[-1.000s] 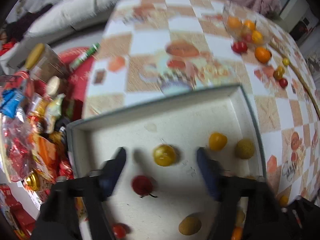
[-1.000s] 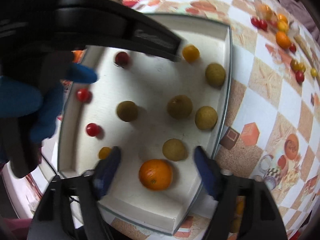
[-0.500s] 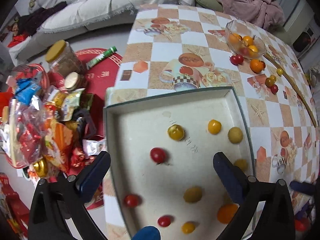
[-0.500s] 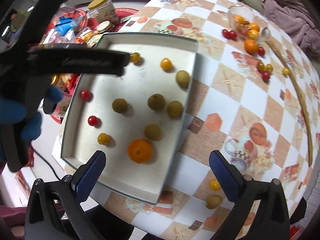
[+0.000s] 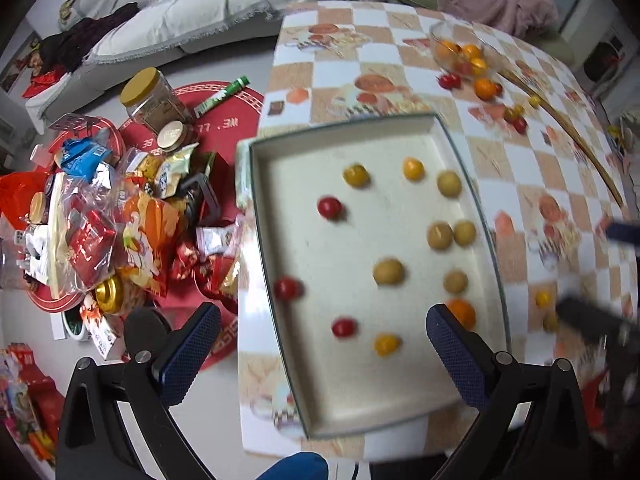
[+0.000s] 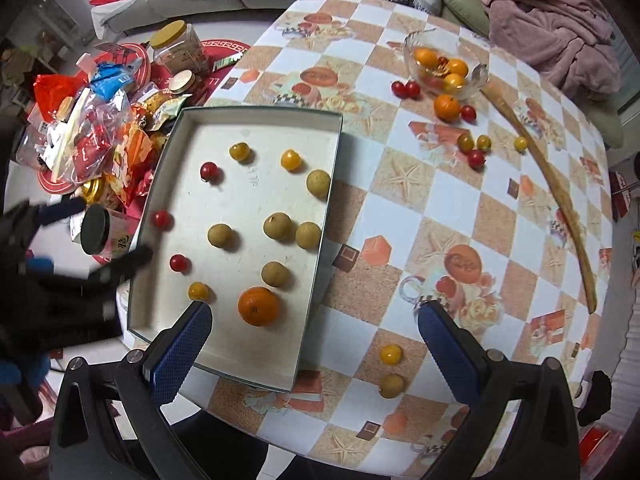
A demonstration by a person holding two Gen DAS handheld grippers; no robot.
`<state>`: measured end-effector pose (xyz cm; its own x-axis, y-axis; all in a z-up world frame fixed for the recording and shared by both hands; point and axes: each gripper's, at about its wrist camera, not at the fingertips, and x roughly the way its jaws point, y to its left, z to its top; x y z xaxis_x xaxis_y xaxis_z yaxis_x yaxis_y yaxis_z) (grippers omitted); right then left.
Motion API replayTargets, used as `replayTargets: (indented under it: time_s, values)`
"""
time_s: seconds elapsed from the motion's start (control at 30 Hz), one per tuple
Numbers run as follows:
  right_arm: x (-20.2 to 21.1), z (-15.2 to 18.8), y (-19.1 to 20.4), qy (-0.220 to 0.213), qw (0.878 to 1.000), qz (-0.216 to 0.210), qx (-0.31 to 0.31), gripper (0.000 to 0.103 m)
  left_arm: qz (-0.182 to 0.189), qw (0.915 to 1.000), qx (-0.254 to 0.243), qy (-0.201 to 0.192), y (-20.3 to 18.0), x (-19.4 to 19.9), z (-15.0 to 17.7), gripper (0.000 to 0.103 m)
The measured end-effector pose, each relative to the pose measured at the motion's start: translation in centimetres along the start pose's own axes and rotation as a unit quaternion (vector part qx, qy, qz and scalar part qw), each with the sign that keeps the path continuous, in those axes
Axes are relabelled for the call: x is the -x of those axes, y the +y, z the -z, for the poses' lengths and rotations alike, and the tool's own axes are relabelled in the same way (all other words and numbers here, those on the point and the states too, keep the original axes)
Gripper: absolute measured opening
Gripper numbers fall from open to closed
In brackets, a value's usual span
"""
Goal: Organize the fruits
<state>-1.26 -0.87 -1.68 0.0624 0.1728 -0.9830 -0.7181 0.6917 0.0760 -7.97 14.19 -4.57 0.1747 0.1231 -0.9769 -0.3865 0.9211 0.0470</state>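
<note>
A shallow white tray [image 6: 320, 216] [image 5: 464, 168] sits at the table's near left corner. It holds several fruits: an orange [image 6: 258, 305], tan longans [image 6: 277, 225], red cherry tomatoes [image 6: 209, 169] and yellow ones [image 6: 291, 159]. A glass bowl [image 6: 416, 68] with oranges stands far across the table, with loose tomatoes [image 6: 475, 157] and an orange [image 6: 447, 107] beside it. A yellow tomato [image 6: 390, 354] and a longan [image 6: 391, 385] lie on the table near me. My left gripper [image 5: 322, 356] and right gripper [image 6: 314, 344] are both open, empty, raised above the tray's near end.
A long wooden stick [image 6: 560, 196] lies along the table's right side. Snack bags, jars and cans [image 5: 120, 216] are piled on the floor left of the table. A sofa with a pink blanket [image 6: 544, 16] stands behind.
Both grippers have risen and pulled back from low inside the tray. Their jaws have opened wider. All fruit stays in place.
</note>
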Motion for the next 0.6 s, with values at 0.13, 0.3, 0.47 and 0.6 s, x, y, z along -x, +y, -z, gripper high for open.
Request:
replayTargets:
  time_s: [0.13,0.3,0.47,0.6]
  values:
    - [0.6,0.0,0.2,0.003,1.000,0.009,0.006,0.103,0.001,0.9997,-0.023,0.006,-0.6,1.0,1.6,0.103]
    - [0.5,0.4,0.8,0.014,1.000,0.015,0.017,0.103,-0.007,0.9987,-0.050,0.012,-1.2,1.5,2.6,0.103]
    - [0.5,0.4,1.3,0.017,0.999,0.018,0.028,0.103,-0.008,0.9980,-0.061,0.015,-1.4,1.7,3.1,0.103]
    - [0.5,0.5,1.5,0.019,0.999,0.020,0.027,0.103,-0.005,0.9978,-0.064,0.015,-1.6,1.8,3.1,0.103]
